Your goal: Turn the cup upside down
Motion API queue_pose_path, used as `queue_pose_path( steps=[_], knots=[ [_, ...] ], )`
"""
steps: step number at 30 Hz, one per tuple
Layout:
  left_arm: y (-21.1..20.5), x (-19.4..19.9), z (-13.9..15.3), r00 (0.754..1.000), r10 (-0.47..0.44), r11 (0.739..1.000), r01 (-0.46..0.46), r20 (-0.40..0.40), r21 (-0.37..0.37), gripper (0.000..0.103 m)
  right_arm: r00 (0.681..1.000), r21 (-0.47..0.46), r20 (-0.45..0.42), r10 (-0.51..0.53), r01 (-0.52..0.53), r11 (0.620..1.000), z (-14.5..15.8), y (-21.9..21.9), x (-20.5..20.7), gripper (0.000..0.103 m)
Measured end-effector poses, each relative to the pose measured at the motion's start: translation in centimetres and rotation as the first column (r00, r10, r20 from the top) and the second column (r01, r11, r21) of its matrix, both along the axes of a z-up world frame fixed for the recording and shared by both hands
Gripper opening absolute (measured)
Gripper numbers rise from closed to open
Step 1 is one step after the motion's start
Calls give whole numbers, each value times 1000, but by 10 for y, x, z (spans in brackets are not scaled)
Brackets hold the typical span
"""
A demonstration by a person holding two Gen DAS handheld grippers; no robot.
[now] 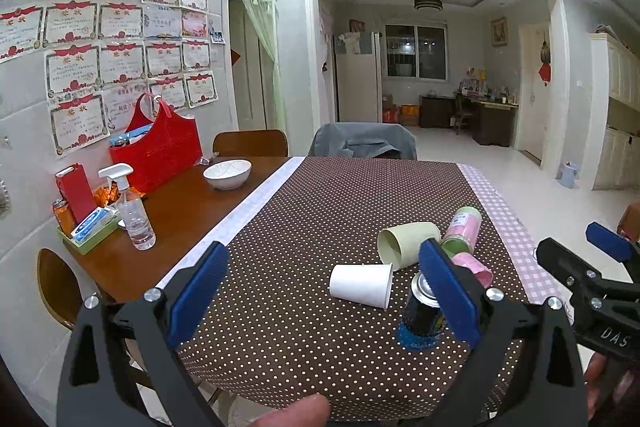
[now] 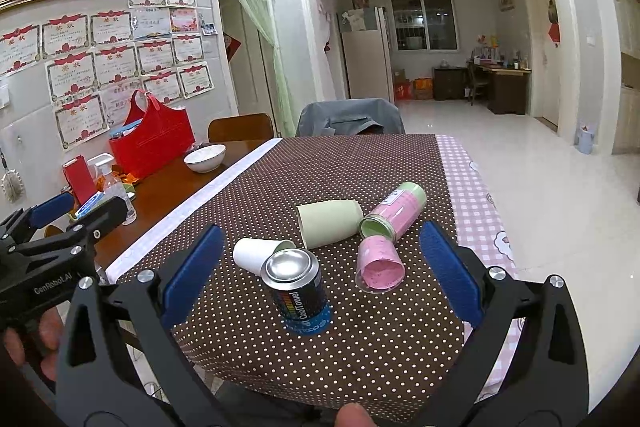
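A white paper cup (image 1: 362, 285) (image 2: 258, 253) lies on its side on the brown dotted tablecloth (image 1: 320, 211). A pale green cup (image 1: 408, 241) (image 2: 328, 223) lies on its side behind it. A pink cup (image 2: 380, 263) also lies on its side, partly hidden in the left wrist view (image 1: 474, 267). A dark can (image 1: 420, 315) (image 2: 298, 291) stands upright in front. My left gripper (image 1: 324, 291) is open and empty, near the table's front edge. My right gripper (image 2: 320, 271) is open and empty, with the can and cups between its fingers in view.
A pink and green canister (image 1: 464, 229) (image 2: 396, 211) lies by the cups. A white bowl (image 1: 227, 174), red bag (image 1: 158, 151), spray bottle (image 1: 130, 207) and green tray (image 1: 90, 239) stand on the wooden table at left. Chairs stand at the far edge.
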State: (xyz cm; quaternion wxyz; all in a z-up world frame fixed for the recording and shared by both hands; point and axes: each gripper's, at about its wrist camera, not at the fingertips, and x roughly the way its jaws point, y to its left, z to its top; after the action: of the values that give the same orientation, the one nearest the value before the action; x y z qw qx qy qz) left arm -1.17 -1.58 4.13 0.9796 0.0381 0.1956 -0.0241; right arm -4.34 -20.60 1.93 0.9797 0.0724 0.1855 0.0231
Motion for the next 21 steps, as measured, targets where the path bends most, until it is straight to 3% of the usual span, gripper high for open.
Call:
queue_pose_path(
  steps=[21],
  knots=[
    [2, -4, 5, 1000, 16, 1000, -16, 15, -3, 95, 1000, 0, -2, 7, -7, 1000, 0, 3, 1, 97]
  ],
)
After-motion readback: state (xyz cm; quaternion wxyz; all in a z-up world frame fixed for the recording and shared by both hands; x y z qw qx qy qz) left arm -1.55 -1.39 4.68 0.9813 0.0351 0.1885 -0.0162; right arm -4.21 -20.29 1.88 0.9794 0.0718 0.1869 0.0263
